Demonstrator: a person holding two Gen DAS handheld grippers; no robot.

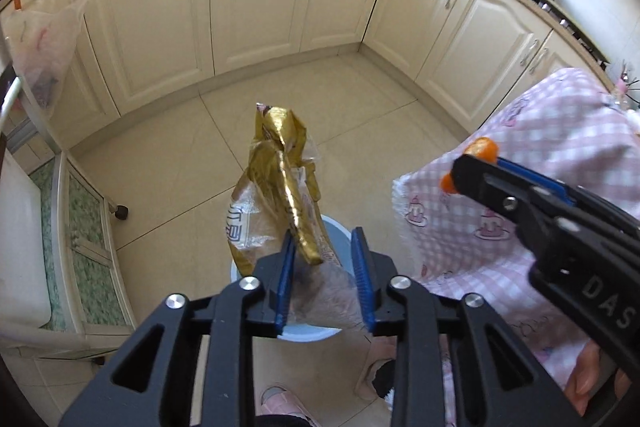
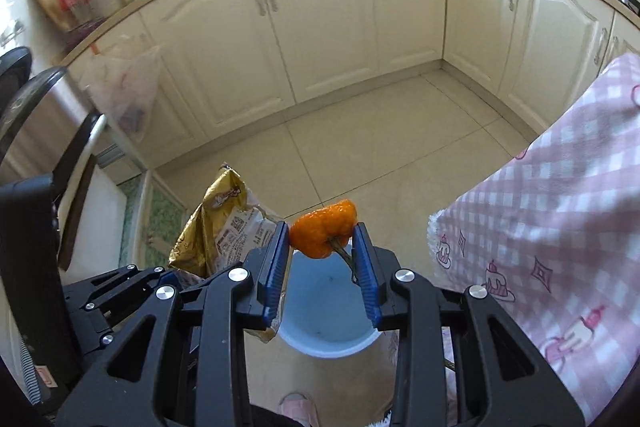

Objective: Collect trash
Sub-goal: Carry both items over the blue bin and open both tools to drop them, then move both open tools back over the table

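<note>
- Gold wrapper point(image 1: 282, 187), frame centre, leans on the left gripper's point(image 1: 326, 281) left pad; jaws partly parted, right pad clear.
- Orange peel point(image 2: 323, 233) pinched between right gripper point(image 2: 322, 275) pads.
- Pale blue bin point(image 2: 328, 311) below both.

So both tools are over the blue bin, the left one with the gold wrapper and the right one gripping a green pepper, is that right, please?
Nearly. The right tool grips an orange piece, not a green pepper; the right wrist view shows the orange piece pinched between its pads. The rest stands: both tools are over the blue bin, and the gold wrapper is at the left tool.
</note>
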